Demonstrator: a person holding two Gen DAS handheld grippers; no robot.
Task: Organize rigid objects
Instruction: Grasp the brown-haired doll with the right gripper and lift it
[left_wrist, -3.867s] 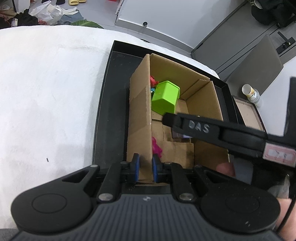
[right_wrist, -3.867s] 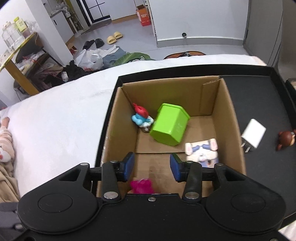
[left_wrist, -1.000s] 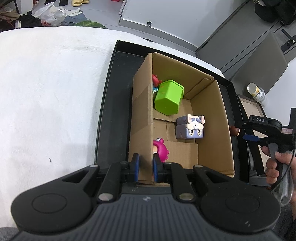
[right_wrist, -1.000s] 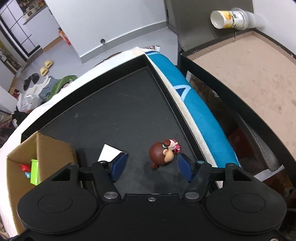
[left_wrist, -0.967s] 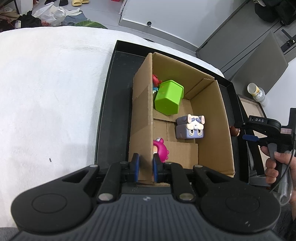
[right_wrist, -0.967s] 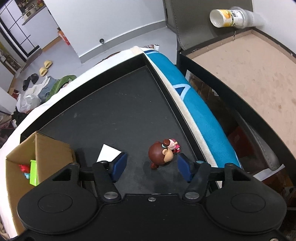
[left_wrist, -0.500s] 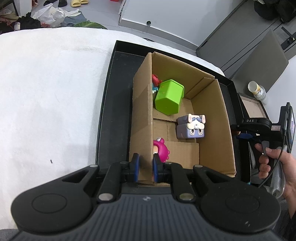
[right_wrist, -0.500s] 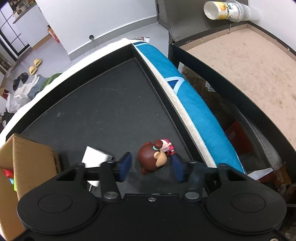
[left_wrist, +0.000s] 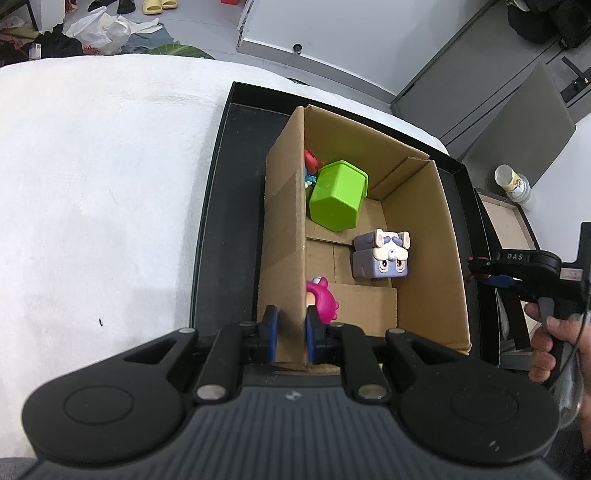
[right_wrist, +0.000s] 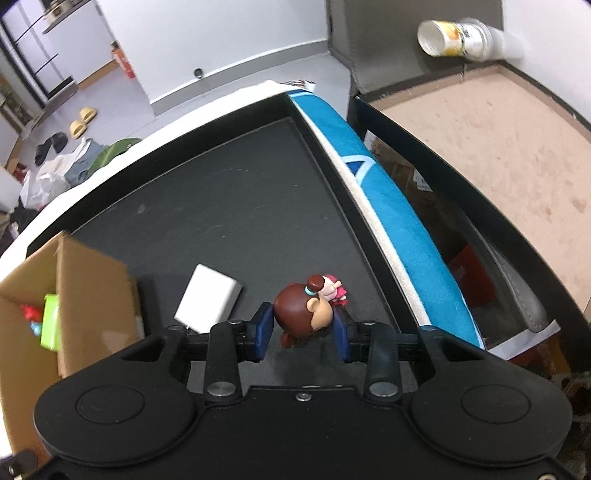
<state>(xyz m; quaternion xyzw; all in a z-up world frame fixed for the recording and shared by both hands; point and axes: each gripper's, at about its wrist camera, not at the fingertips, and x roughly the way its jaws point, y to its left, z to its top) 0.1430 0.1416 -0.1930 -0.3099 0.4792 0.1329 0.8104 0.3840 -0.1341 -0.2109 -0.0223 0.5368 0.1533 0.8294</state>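
- Left gripper (left_wrist: 289, 334) clamps the cardboard box (left_wrist: 284, 229) wall, which half hides a red figure (left_wrist: 312, 162).
- Right gripper (right_wrist: 303, 332) is clamped on the brown-haired doll (right_wrist: 304, 314), its lower body hidden.

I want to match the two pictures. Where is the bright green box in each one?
Left wrist view: green box lies in the middle, inside the cardboard box, far end.
Right wrist view: a green sliver at the left edge, inside the same box.
Shared landmark: the cardboard box.
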